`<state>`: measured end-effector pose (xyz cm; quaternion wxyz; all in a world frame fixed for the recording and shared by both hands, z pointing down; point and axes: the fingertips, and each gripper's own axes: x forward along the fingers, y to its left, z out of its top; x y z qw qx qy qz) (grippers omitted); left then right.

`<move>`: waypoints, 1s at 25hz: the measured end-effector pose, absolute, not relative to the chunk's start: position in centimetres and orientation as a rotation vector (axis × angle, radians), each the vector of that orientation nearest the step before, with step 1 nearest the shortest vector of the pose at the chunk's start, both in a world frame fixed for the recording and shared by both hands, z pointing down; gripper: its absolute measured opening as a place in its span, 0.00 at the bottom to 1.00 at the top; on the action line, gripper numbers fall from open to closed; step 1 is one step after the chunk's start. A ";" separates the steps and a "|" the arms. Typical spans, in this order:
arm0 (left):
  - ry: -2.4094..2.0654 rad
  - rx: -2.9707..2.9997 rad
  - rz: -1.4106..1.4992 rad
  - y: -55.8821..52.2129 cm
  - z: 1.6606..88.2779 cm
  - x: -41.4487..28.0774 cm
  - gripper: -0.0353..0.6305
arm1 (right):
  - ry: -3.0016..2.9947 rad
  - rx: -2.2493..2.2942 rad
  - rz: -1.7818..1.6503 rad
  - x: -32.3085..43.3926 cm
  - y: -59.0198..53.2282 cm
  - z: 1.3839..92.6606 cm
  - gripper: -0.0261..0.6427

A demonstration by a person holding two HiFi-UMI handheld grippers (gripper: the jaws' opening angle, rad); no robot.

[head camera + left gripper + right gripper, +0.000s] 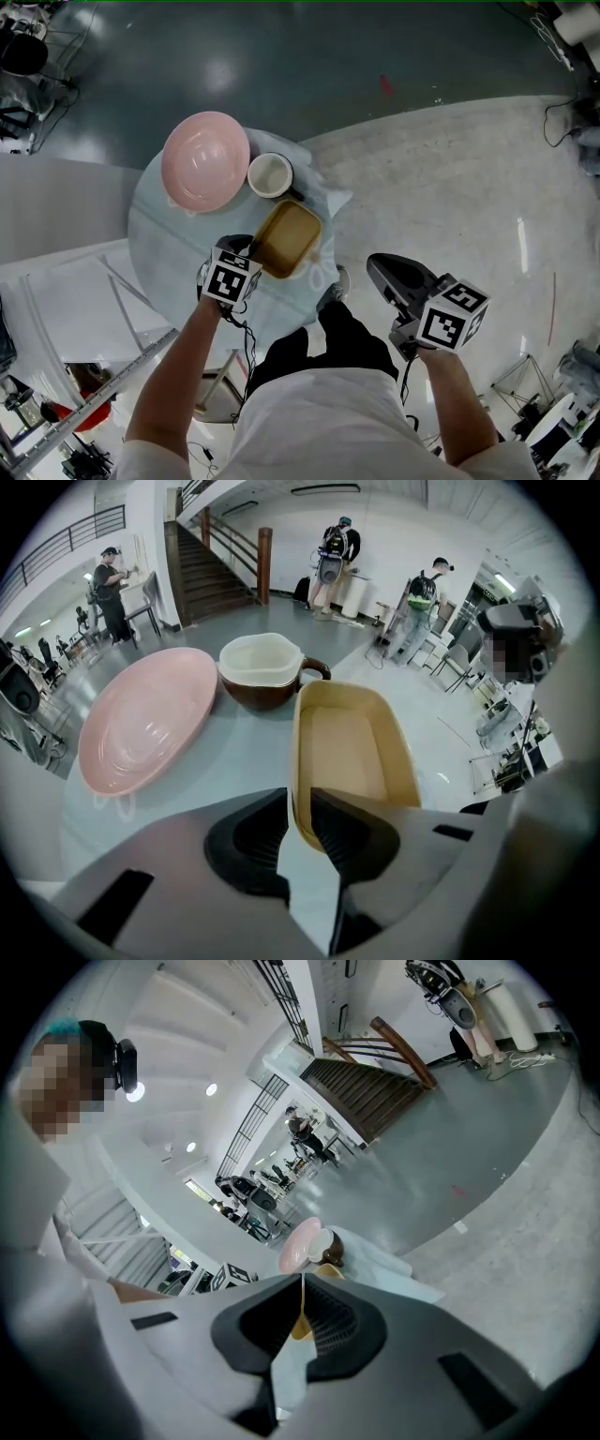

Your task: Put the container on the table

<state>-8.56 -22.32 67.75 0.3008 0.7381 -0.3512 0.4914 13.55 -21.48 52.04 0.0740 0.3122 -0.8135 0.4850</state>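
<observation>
A tan rectangular container lies level over the near right part of the round table, which has a pale blue cloth. I cannot tell whether its base touches the cloth. My left gripper is shut on the container's near wall, one jaw inside and one outside. My right gripper is shut with nothing in it. It hangs off the table to the right, over the floor.
A pink bowl and a brown cup with a white inside stand on the table's far half, the cup just beyond the container. White panels lie left of the table. People stand far off near a staircase.
</observation>
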 end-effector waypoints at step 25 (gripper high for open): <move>-1.148 2.123 0.788 -19.2 54.2 -12.0 0.13 | -2.491 0.914 1.232 5.1 -18.5 46.7 0.08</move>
